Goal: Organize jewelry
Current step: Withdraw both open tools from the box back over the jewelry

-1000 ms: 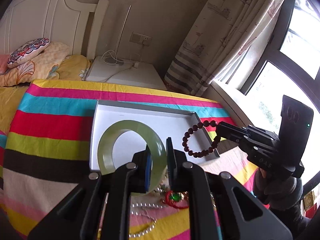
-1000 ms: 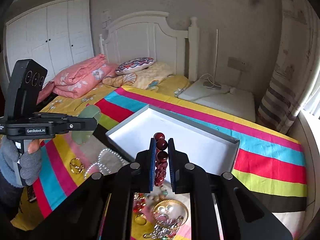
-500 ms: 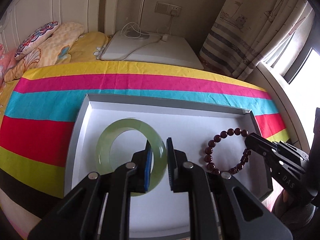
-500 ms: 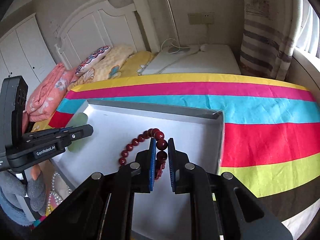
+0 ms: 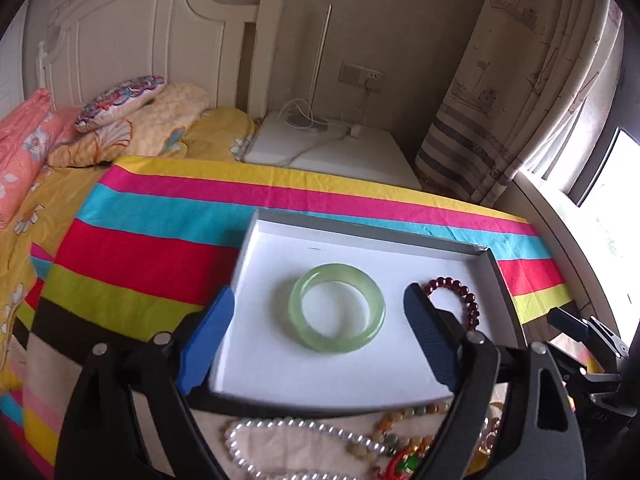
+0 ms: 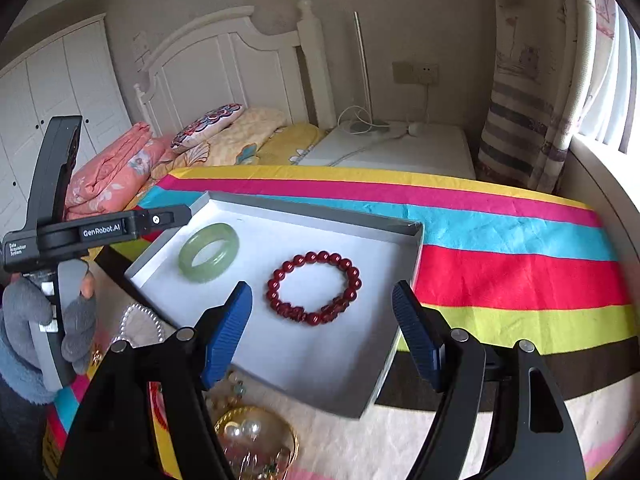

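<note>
A pale green jade bangle (image 5: 337, 306) lies flat in the white shallow box (image 5: 360, 236) on the striped bedspread. A dark red bead bracelet (image 6: 314, 288) lies beside it in the box (image 6: 412, 236), to the right; part of it shows in the left wrist view (image 5: 460, 292). My left gripper (image 5: 316, 332) is open and empty, held above the near side of the box with the bangle between its fingers' line of sight. My right gripper (image 6: 322, 328) is open and empty above the bracelet. The bangle also shows in the right wrist view (image 6: 209, 252).
Loose jewelry lies on the bedspread in front of the box: a white pearl necklace (image 5: 288, 436), coloured beads (image 5: 404, 428), a gold piece with pearls (image 6: 252, 436). Pillows (image 5: 120, 100) lie at the headboard. A white nightstand (image 5: 332, 148) and curtain (image 5: 520, 92) stand behind.
Both grippers have opened and drawn back. The bangle and the bead bracelet, held before, now lie released in the box.
</note>
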A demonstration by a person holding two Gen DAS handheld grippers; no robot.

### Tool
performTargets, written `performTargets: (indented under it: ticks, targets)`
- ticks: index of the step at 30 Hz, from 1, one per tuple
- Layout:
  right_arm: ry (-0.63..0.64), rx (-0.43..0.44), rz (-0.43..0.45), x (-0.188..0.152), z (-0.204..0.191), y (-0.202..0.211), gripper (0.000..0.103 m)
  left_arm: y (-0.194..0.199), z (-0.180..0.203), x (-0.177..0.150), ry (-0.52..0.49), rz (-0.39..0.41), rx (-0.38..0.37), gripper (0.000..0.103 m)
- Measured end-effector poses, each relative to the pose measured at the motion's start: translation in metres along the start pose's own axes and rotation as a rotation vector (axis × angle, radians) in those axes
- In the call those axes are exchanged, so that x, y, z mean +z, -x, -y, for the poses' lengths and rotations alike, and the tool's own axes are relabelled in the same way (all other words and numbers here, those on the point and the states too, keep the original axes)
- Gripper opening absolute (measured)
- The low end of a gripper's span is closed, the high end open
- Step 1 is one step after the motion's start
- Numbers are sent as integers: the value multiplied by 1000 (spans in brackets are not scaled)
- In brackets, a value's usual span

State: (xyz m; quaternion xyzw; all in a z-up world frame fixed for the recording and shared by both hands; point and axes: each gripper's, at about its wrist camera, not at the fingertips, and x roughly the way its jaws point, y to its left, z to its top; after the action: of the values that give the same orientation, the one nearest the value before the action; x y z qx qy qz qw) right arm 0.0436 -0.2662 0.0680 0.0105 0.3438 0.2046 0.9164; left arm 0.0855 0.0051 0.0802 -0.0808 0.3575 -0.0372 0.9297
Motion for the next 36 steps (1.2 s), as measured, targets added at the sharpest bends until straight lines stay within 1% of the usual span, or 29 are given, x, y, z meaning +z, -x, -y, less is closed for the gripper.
performTargets:
  ticks: [2,4,6,8,11,13,14,15,16,19,20,22,25,28,30,33,35,36]
  targets:
    - [-14,3,3,-17,0,13,71,26,-10,-19,16,43,31,96]
    - [-36,15,8,-34,2,22,71,44,-22,-41,38,62,46,99]
    - [-62,30,4,-51,5,28,71,53,-33,-64,62,43,49,99]
    - [-71,34,-16,-64,4,30,71,57,-43,-86,83,23,57,99]
    - [-68,29,-35,-73,4,32,71,61,-50,-116,102,-4,72,99]
    - [-61,28,-39,-75,2,35,69,66,-51,-127,111,1,69,99]
    - [-58,17,-47,-75,1,34,68,72,-51,-130,110,24,67,99]
    - [-53,7,-56,-77,-1,33,63,77,-48,-132,103,46,62,100]
    - [-48,1,-62,-78,-3,32,56,77,-46,-134,91,51,57,100]
    - [-38,-1,-84,-82,-6,29,43,69,-42,-133,75,12,36,100]
    - [-33,-10,-91,-82,-7,27,41,68,-42,-132,77,7,34,100]
    - [-33,-21,-107,-81,-9,23,35,68,-43,-131,85,9,22,100]
    - [-40,-16,-145,-77,-10,13,28,68,-43,-131,90,11,15,100]
    - [-11,-45,-186,-72,-20,3,24,66,-42,-131,91,3,10,100]
    - [23,-91,-222,-68,-25,-4,23,65,-43,-131,92,-1,4,100]
    - [128,-141,-263,-64,-37,-9,22,64,-43,-131,91,-6,-2,100]
    - [230,-173,-287,-66,-49,-9,22,63,-42,-131,88,-8,-7,100]
    - [265,-176,-293,-68,-52,-8,22,63,-42,-131,86,-9,-9,100]
